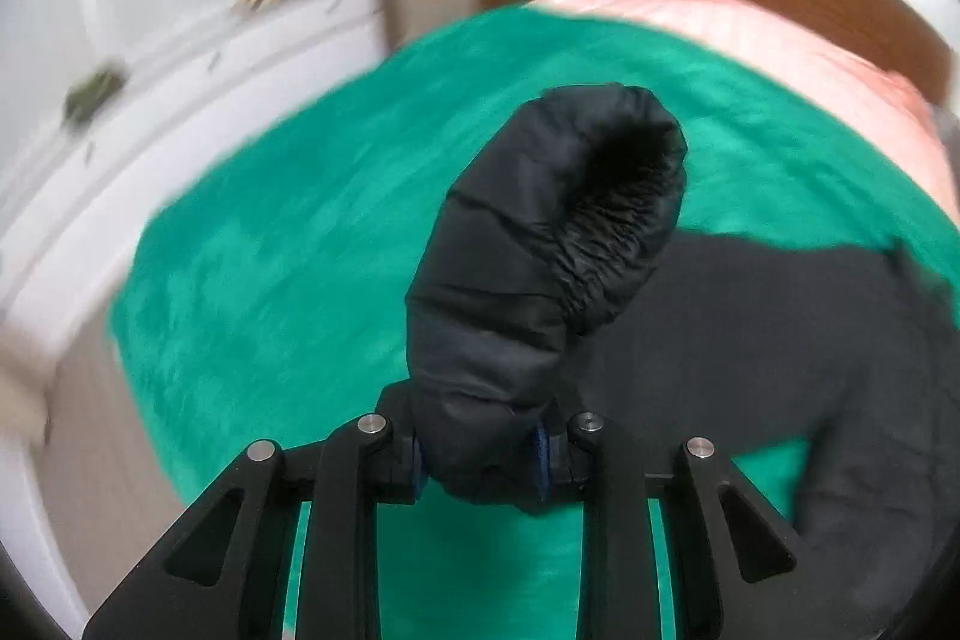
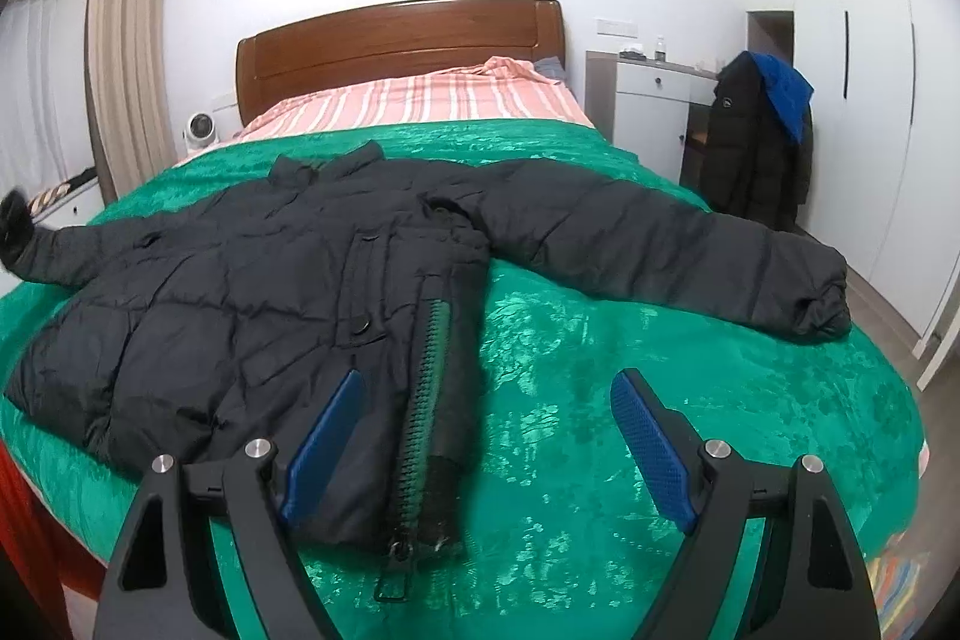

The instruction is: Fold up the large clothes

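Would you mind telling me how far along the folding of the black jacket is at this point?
Done: the black jacket lies spread on the green blanket, and the left gripper has clamped one sleeve cuff. In hand: that sleeve is lifted. Left: no fold shows; the other sleeve lies outstretched, and the right gripper is open near the zipper hem.
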